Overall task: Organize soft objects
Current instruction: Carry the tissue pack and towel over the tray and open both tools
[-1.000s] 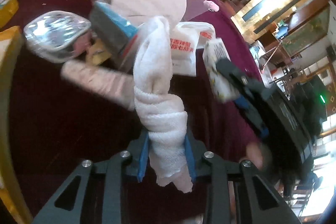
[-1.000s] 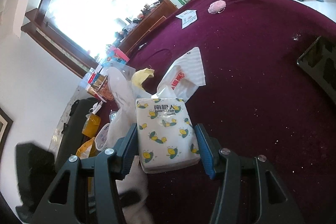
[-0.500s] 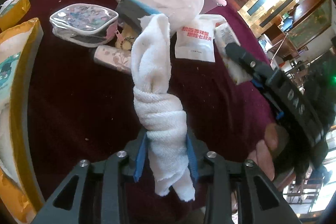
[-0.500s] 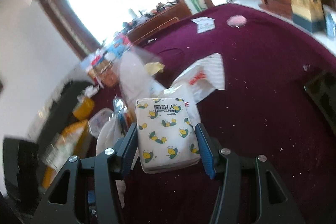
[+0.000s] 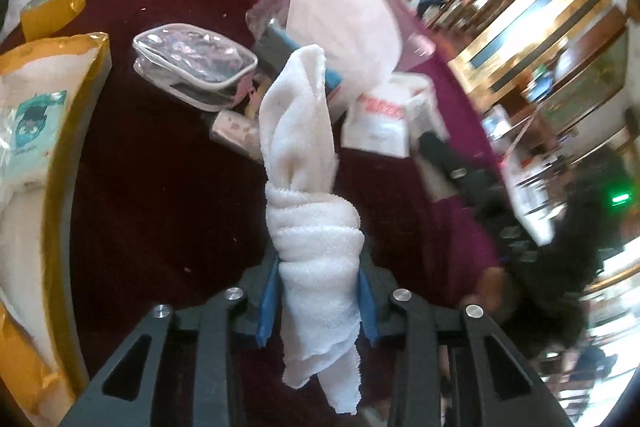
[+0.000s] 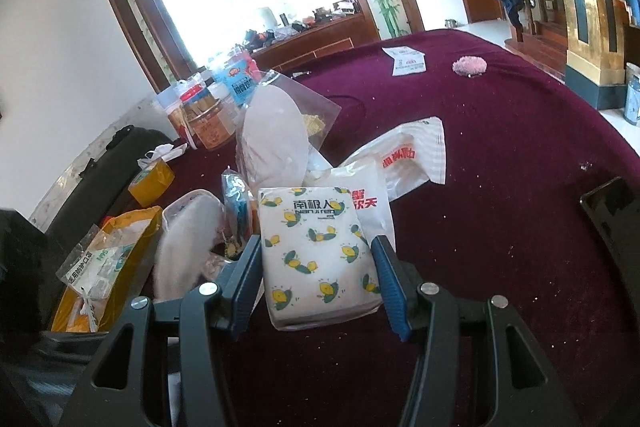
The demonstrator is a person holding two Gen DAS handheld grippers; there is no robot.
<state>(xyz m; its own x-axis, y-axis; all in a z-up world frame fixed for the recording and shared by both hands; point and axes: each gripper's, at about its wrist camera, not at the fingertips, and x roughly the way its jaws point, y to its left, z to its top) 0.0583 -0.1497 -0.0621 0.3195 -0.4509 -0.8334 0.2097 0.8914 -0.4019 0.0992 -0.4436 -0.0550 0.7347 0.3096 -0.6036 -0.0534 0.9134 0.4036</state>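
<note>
My left gripper point(image 5: 318, 291) is shut on a twisted white towel point(image 5: 308, 195) and holds it above the maroon tablecloth point(image 5: 160, 195). My right gripper point(image 6: 318, 267) is shut on a white tissue pack printed with yellow lemons point(image 6: 316, 251). The towel also shows as a blurred white shape at the left of the right wrist view point(image 6: 188, 243). The right gripper appears blurred at the right of the left wrist view point(image 5: 452, 167).
A yellow bag point(image 5: 52, 163) with packets stands at the left. A clear zip pouch point(image 5: 192, 67), a pink cushion in a plastic bag point(image 5: 344, 23), white plastic bags point(image 6: 400, 163), jars point(image 6: 204, 123) and a pink puff point(image 6: 469, 65) lie on the table.
My left gripper with the towel has shifted toward the yellow bag, which now fills more of the left side. My right gripper has swung with the tissue pack; both grips are unchanged.
</note>
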